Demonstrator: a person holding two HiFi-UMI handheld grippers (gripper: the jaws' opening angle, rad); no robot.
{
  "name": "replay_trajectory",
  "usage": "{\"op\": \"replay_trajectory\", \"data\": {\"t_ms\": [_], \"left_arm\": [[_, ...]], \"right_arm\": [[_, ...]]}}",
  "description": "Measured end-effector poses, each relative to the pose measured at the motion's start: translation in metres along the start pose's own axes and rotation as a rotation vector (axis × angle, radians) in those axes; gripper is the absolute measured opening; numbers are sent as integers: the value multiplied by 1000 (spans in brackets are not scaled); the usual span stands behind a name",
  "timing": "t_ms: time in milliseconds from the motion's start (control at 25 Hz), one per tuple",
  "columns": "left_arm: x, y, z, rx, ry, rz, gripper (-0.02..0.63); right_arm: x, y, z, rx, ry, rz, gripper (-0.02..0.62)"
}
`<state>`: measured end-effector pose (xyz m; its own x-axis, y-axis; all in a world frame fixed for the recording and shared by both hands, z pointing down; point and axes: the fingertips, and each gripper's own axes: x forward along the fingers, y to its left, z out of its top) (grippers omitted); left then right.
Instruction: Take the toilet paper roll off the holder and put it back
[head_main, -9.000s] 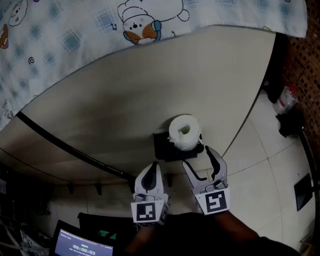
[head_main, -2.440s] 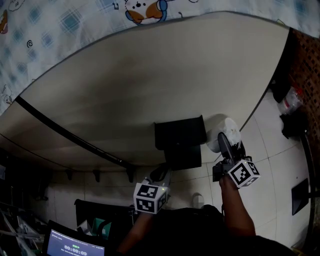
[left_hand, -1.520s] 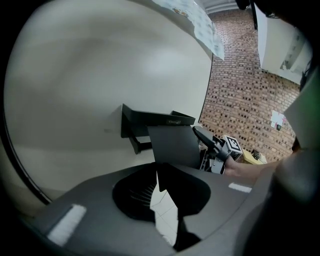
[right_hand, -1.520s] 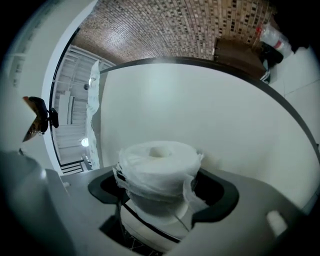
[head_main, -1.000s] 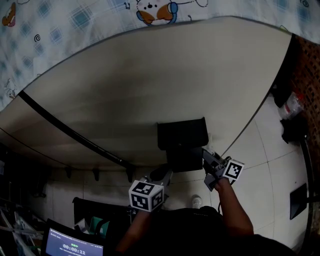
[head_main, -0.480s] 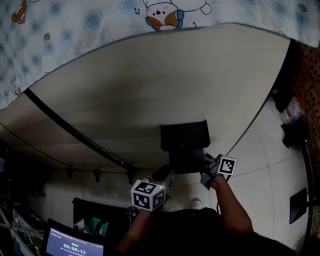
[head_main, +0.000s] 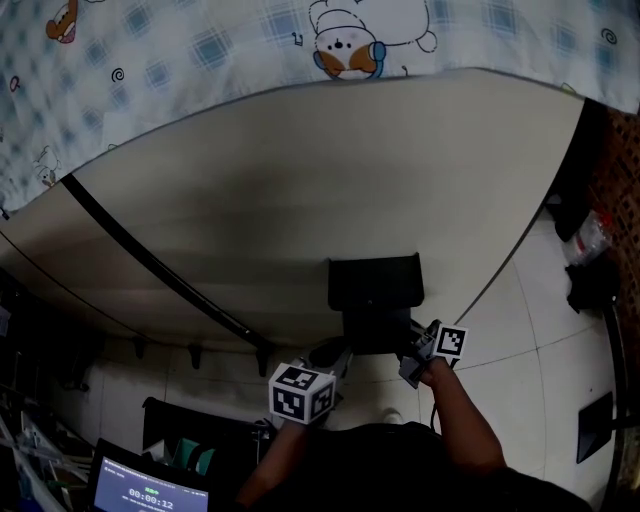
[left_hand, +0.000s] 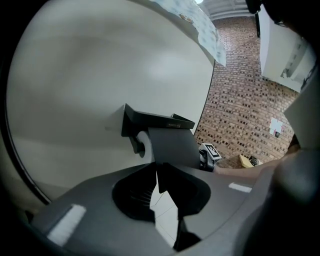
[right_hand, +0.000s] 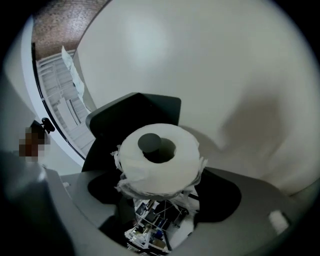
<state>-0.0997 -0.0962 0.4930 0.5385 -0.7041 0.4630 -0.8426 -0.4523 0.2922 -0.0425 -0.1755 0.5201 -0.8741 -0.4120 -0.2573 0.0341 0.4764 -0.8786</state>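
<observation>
The white toilet paper roll (right_hand: 159, 160) sits between the jaws of my right gripper (right_hand: 161, 189), which is shut on its sides. The roll's core is over the black spindle (right_hand: 149, 142) of the black holder (right_hand: 135, 112). In the head view the holder (head_main: 375, 295) hides the roll, and the right gripper (head_main: 415, 345) reaches under it from the right. The left gripper view shows a white edge of the roll (left_hand: 145, 145) beneath the holder (left_hand: 157, 120). My left gripper (left_hand: 157, 173) hangs below the holder, shut and holding nothing.
The holder is fixed to a beige wall panel (head_main: 300, 180). A patterned cloth (head_main: 200, 50) hangs above it. A black bar (head_main: 150, 265) crosses the panel at the left. Tiled floor (head_main: 540, 340) lies to the right, a brick wall (left_hand: 240, 105) beyond.
My right gripper has moved left, closer in under the holder, with the roll in it. The left gripper has stayed low beneath the holder.
</observation>
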Motion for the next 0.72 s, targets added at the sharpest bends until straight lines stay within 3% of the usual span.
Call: {"op": "replay_trajectory", "data": {"t_ms": [120, 280, 520, 600, 680, 720], "left_arm": [[2, 2, 0, 0, 2, 3, 61], [6, 4, -1, 8, 12, 15, 60], [12, 8, -2, 12, 25, 28, 60], [14, 10, -2, 16, 23, 33, 60], [16, 12, -1, 20, 17, 40, 60], [17, 13, 0, 25, 15, 45, 60]], "right_arm": [[-11, -5, 9, -23, -23, -28, 450], [-35, -8, 27, -58, -66, -38, 460], [-91, -6, 76, -107, -257, -99, 454], [-114, 0, 99, -160, -390, -151, 384], [-130, 10, 116, -205, -500, -155, 233], [-134, 15, 119, -227, -524, -151, 201]]}}
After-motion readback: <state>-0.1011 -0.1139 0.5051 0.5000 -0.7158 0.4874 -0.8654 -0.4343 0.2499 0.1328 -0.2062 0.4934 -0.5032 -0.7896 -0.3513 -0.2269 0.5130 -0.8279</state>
